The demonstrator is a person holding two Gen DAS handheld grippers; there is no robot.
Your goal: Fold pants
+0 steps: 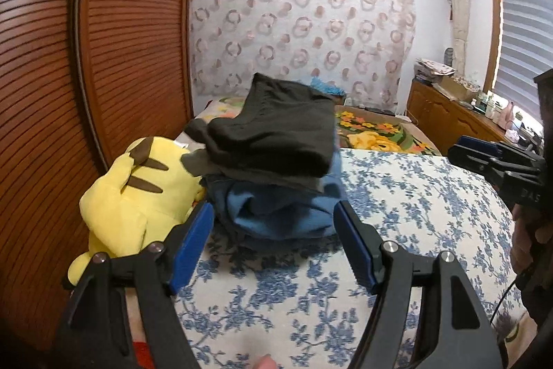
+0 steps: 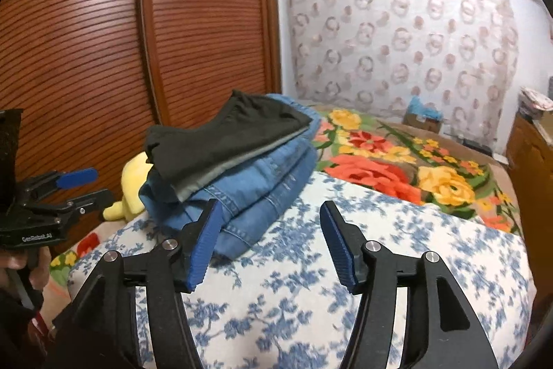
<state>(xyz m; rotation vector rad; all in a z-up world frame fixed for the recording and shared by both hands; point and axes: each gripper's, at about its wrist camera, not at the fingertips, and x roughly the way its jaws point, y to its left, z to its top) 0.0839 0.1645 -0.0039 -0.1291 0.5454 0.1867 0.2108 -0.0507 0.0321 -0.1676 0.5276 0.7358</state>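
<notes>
A stack of folded clothes lies on the blue-flowered bedspread (image 1: pixel 397 196). Dark pants (image 1: pixel 273 130) lie folded on top, over a grey layer and blue denim jeans (image 1: pixel 276 206). In the left wrist view my left gripper (image 1: pixel 273 217) is open just short of the stack, with nothing between its blue pads (image 1: pixel 193 241). My right gripper (image 1: pixel 459 149) shows at the right edge there, away from the stack. In the right wrist view the dark pants (image 2: pixel 221 130) lie on the denim (image 2: pixel 255 185), and my right gripper (image 2: pixel 269 217) stands open beside the denim, holding nothing. My left gripper (image 2: pixel 93 184) sits at the left.
A yellow plush toy (image 1: pixel 138 189) lies left of the stack against the brown louvred wardrobe (image 1: pixel 103 57). A floral blanket (image 2: pixel 397 161) covers the far part of the bed. A wooden dresser (image 1: pixel 446 113) with clutter stands at the right wall. A hand (image 2: pixel 20 268) holds the left gripper.
</notes>
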